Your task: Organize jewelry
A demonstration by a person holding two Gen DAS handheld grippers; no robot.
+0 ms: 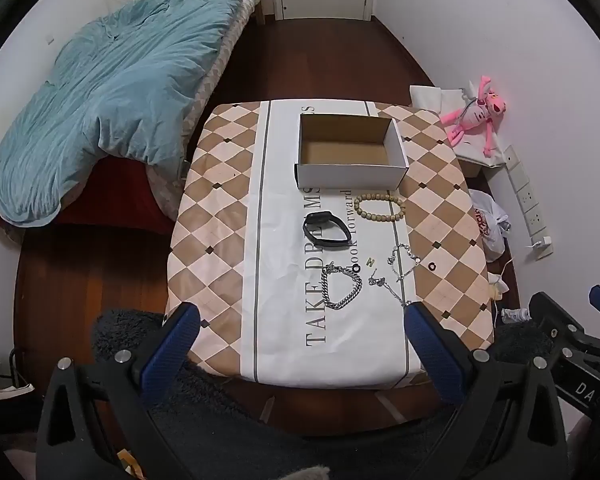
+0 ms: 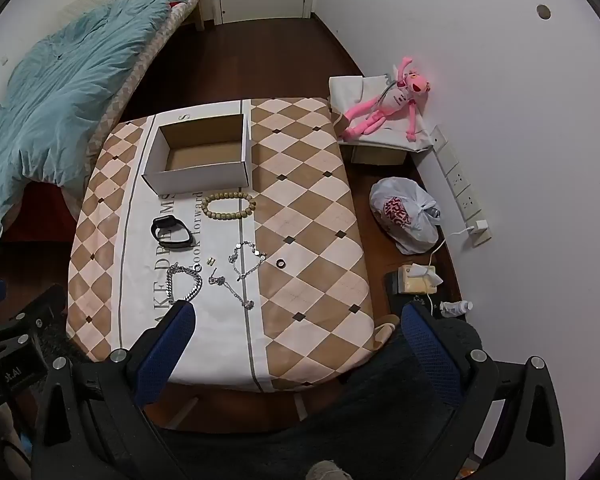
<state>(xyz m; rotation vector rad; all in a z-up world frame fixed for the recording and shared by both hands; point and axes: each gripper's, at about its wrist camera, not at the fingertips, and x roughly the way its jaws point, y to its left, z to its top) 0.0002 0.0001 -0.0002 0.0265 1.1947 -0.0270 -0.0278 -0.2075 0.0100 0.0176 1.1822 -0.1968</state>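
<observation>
Both tools are held back at the near edge of the counter, high above it, each with its blue pads spread wide and nothing between them. The left tool [image 1: 300, 320] frames the jewelry in the lower middle of its view; the right tool [image 2: 296, 320] looks down on the same spread from slightly further right, so the pieces sit left of centre there. That stand-off looks like a survey position: from it every piece and the box are in sight before a first pick is chosen.

An open cardboard box [image 1: 350, 150] stands at the far middle of the counter [image 1: 228, 208], empty, its open top facing up, presumably the place the pieces are meant to go. In front of it, touching nothing, lies a wooden bead bracelet [image 1: 379, 208], and down-left of that a black watch band [image 1: 326, 229]. Nearer the bottom of the frame lie a heavy silver chain bracelet [image 1: 340, 286], a thin silver chain [image 1: 402, 264] and a tangled pendant chain [image 1: 388, 286] close together, with a small gold charm [image 1: 370, 262] between them. One black ring [image 1: 357, 268] touches the heavy chain; another black ring [image 1: 432, 266] sits apart to the right on the checkered cloth.

Room is generous: the checkered margins left and right are bare, and the near strip of cloth is open. The tight spot is the cluster of silver chains, where a pinch could probably drag a neighbour. The box's walls call for lifting clear before a drop.
</observation>
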